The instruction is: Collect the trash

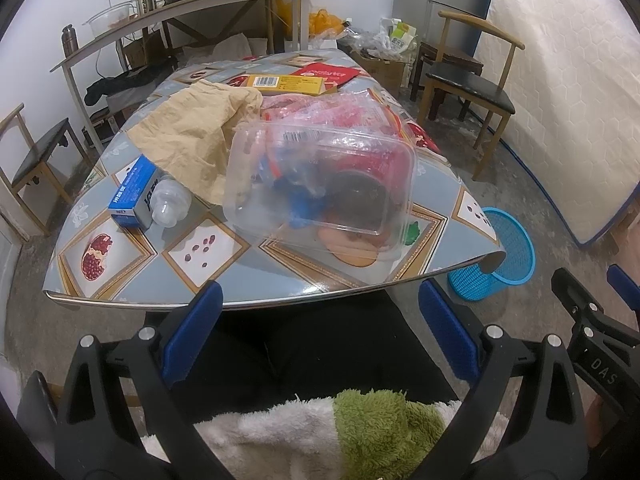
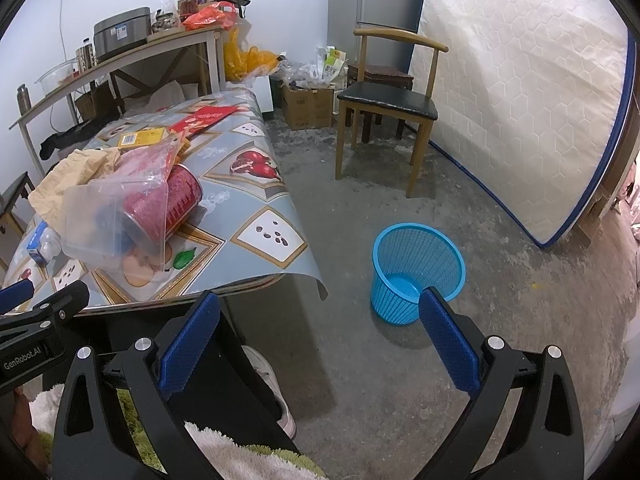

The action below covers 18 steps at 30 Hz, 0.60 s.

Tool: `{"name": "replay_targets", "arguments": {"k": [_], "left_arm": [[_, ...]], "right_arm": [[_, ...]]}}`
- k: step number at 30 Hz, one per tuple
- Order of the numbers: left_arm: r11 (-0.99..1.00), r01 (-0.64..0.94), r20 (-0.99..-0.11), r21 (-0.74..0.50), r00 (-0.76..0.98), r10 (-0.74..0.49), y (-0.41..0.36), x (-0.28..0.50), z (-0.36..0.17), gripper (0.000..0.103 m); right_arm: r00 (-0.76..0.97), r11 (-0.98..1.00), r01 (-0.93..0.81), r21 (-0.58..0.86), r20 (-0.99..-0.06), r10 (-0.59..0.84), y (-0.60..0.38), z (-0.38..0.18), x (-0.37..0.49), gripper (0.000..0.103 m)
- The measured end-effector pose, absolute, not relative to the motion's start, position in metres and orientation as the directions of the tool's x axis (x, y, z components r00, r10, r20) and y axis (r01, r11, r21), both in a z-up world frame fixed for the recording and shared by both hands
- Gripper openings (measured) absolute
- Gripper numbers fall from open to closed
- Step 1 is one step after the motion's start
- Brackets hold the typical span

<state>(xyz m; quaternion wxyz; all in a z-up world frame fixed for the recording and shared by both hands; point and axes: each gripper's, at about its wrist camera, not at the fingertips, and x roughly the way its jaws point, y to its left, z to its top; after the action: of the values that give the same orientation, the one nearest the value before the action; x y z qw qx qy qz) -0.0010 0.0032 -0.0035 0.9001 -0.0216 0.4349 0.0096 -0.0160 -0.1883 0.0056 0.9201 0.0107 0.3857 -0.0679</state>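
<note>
My left claw [image 1: 320, 312] was wide open and held nothing. It hung low by the near edge of the table [image 1: 224, 280], above my dark lap. My right claw [image 2: 320, 320] was wide open too and held nothing. It was off to the right of the table, over the gray floor [image 2: 500, 320], and pointed toward the blue basket [image 2: 418, 266]. The basket stood on the floor, near the table's right corner, and its inside looked bare.

All the trash lay on the table. A clear plastic box [image 1: 320, 184] lay tipped on its side, close to the near edge. A red can [image 2: 180, 200] lay on its side behind the box, partly under a clear plastic bag [image 2: 152, 164]. A crumpled tan paper bag [image 1: 196, 132] lay to the left of the box and touched it. A small blue and white box [image 1: 134, 196] sat near the left edge, with a little clear bottle [image 1: 170, 204] just beside it. A flat yellow box [image 1: 286, 84] and a red packet [image 1: 330, 72] lay farther back.
</note>
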Motion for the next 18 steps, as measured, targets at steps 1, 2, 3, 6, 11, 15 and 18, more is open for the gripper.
{"name": "replay_targets", "arguments": {"k": [1,2,3,6,11,15,18], "left_arm": [[0.999,-0.036,-0.784,-0.031,0.621,-0.002,0.0032,-0.0011,-0.0036,0.094],[0.999,-0.035,-0.784,-0.030,0.621,-0.002,0.0030,-0.0011,-0.0033,0.094],[0.999,-0.035,-0.784,-0.030,0.621,-0.002,0.0030,-0.0010,-0.0032,0.094],[0.999,-0.033,-0.781,-0.028,0.625,-0.001,0.0030,-0.0011,-0.0032,0.094],[0.999,-0.033,-0.780,-0.028,0.625,-0.001,0.0030,-0.0012,-0.0032,0.094],[0.999,-0.034,-0.781,-0.028,0.625,-0.001,0.0033,-0.0012,-0.0033,0.094],[0.999,-0.034,-0.781,-0.028,0.625,-0.001,0.0030,-0.0012,-0.0031,0.094]], "right_arm": [[0.693,0.991,0.133,-0.033,-0.712,-0.116,-0.1883,0.0057,-0.0160,0.097],[0.693,0.991,0.132,-0.033,-0.712,-0.116,-0.1884,0.0057,-0.0160,0.097],[0.693,0.991,0.132,-0.033,-0.711,-0.116,-0.1883,0.0060,-0.0158,0.097],[0.694,0.991,0.132,-0.033,-0.711,-0.116,-0.1885,0.0057,-0.0161,0.097],[0.694,0.991,0.132,-0.032,-0.711,-0.115,-0.1885,0.0065,-0.0156,0.097],[0.694,0.991,0.132,-0.031,-0.711,-0.115,-0.1888,0.0061,-0.0160,0.097],[0.694,0.991,0.133,-0.031,-0.710,-0.115,-0.1889,0.0059,-0.0162,0.097]]}}
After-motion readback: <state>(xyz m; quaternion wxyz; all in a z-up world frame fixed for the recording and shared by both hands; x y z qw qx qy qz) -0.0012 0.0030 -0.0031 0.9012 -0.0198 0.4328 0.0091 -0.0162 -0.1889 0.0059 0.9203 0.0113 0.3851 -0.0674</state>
